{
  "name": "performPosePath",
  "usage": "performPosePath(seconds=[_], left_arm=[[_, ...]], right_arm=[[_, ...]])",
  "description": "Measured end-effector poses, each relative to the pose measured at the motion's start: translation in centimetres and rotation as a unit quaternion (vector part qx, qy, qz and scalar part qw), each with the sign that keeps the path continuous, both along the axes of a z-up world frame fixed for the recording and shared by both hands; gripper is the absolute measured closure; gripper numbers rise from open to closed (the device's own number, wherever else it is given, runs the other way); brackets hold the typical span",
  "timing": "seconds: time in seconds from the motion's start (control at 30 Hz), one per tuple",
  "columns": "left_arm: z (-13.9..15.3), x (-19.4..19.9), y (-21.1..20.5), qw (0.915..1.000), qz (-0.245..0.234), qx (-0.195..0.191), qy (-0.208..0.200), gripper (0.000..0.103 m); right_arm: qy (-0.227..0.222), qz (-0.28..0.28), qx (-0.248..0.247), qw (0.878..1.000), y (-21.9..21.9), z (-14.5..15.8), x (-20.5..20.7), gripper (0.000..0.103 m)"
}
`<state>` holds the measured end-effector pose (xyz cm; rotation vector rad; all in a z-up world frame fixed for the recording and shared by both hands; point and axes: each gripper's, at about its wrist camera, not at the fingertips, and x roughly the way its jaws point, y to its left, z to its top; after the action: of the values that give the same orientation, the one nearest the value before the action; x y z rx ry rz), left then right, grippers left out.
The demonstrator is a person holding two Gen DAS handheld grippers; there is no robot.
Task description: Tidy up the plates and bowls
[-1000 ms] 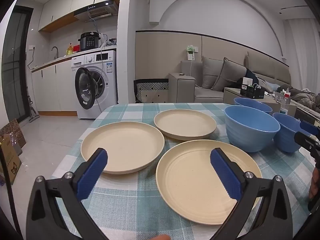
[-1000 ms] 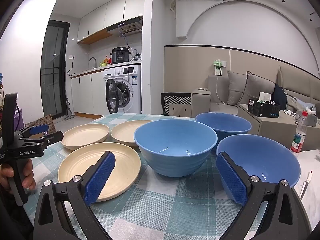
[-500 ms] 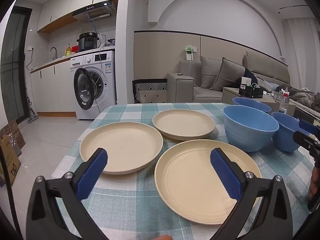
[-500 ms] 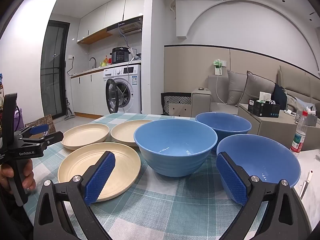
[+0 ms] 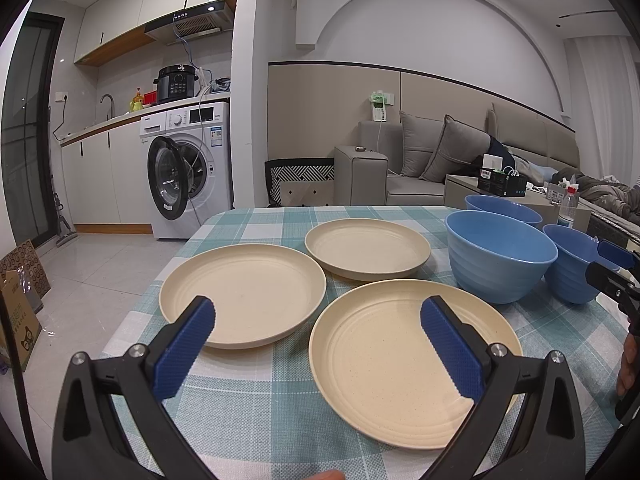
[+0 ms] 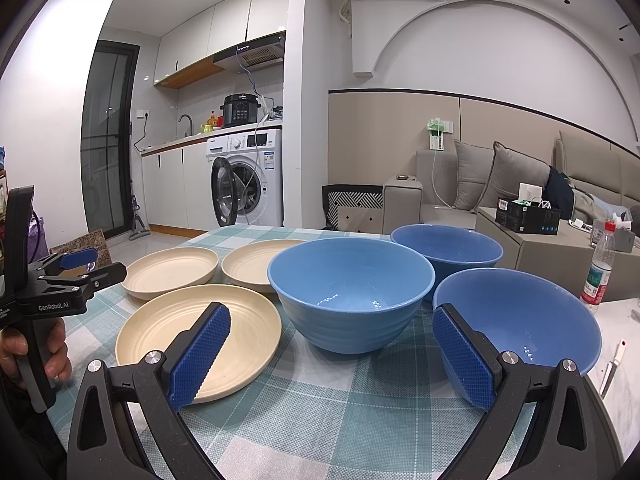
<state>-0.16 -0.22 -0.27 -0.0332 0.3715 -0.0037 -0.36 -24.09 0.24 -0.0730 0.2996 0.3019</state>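
Here, three cream plates and three blue bowls lie singly on the checked tablecloth (image 5: 260,412), none yet stacked. In the left wrist view the near plate (image 5: 384,364) fills the lower centre, the left plate (image 5: 244,292) sits left of centre and the far plate (image 5: 366,248) lies above them; in the right wrist view the middle bowl (image 6: 350,292) holds the centre, the near bowl (image 6: 532,316) the lower right and the far bowl (image 6: 448,244) stands behind. The ware looks light, stiff and smooth — probably slippery — so the raised rim is the likely hold. The left gripper (image 5: 316,344) stands wide, empty, over the near plate without touching it. The right gripper (image 6: 332,356) is equally wide and empty — its right pad (image 6: 464,360) overlaps the near bowl's rim; contact cannot be judged.
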Motion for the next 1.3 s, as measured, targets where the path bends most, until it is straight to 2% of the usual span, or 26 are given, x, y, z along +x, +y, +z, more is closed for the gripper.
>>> performPosePath(seconds=[1.3], left_arm=[[0.53, -0.18, 0.18, 1.0, 0.001, 0.0, -0.007, 0.0]], right_arm=[[0.0, 0.0, 0.0, 1.0, 0.01, -0.07, -0.03, 0.0]])
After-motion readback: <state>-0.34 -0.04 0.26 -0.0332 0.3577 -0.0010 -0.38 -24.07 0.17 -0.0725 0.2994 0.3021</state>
